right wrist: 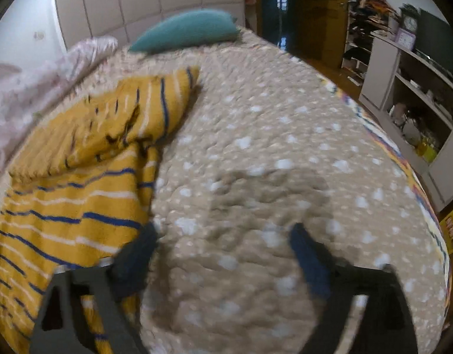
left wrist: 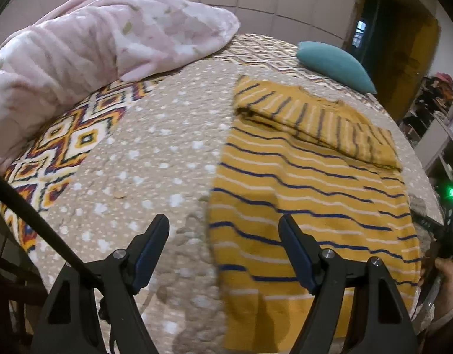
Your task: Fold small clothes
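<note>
Spotted bedspread [left wrist: 155,159], striped shirt [left wrist: 309,194], both jaws wide, empty

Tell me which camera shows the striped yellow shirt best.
The left wrist view: the shirt lies nearly whole and fairly sharp on the bedspread, with its top part folded over. The right wrist view shows only its right side, blurred and cut off at the frame edge.

A bed [right wrist: 285,124] is covered by a beige dotted quilt. A teal pillow [right wrist: 185,31] and a pink blanket [left wrist: 87,47] are laid near the panelled headboard wall [right wrist: 132,0]. White shelving [right wrist: 409,88] is seen beside a dark doorway [right wrist: 278,6].
</note>
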The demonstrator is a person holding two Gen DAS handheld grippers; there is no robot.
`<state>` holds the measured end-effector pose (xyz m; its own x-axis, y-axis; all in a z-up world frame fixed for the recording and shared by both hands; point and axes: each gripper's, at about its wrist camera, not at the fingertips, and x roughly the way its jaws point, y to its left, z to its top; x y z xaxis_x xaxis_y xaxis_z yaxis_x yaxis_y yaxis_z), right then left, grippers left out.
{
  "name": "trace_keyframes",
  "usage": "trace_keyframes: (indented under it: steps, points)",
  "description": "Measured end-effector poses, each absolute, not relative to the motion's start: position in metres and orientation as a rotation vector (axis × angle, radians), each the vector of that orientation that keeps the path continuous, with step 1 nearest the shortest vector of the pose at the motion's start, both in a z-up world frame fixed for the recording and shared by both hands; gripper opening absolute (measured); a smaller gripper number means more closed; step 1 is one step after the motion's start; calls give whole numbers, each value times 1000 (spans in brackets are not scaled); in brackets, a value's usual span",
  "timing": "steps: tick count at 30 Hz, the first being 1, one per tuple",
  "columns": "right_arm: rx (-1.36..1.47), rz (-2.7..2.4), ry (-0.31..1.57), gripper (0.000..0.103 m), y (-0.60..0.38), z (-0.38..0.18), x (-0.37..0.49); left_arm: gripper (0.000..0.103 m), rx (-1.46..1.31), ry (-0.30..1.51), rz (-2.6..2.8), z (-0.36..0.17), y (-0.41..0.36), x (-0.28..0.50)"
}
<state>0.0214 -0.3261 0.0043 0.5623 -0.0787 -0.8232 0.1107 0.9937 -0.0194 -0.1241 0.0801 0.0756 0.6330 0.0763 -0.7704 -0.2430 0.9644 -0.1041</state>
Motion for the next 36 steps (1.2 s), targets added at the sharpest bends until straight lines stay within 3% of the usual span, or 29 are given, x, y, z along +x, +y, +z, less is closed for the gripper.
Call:
trace_keyframes:
  steps: [15,23,36]
  points:
    - [29,-126,948,103,-325,3,16,75,-543,704,661,76,289,-212]
    - [30,-125,947,103,-325,3,16,76,-582,668,693,74,311,-241]
    - [30,-125,947,103,-325,3,16,76,-581,728,694,52,317,-224]
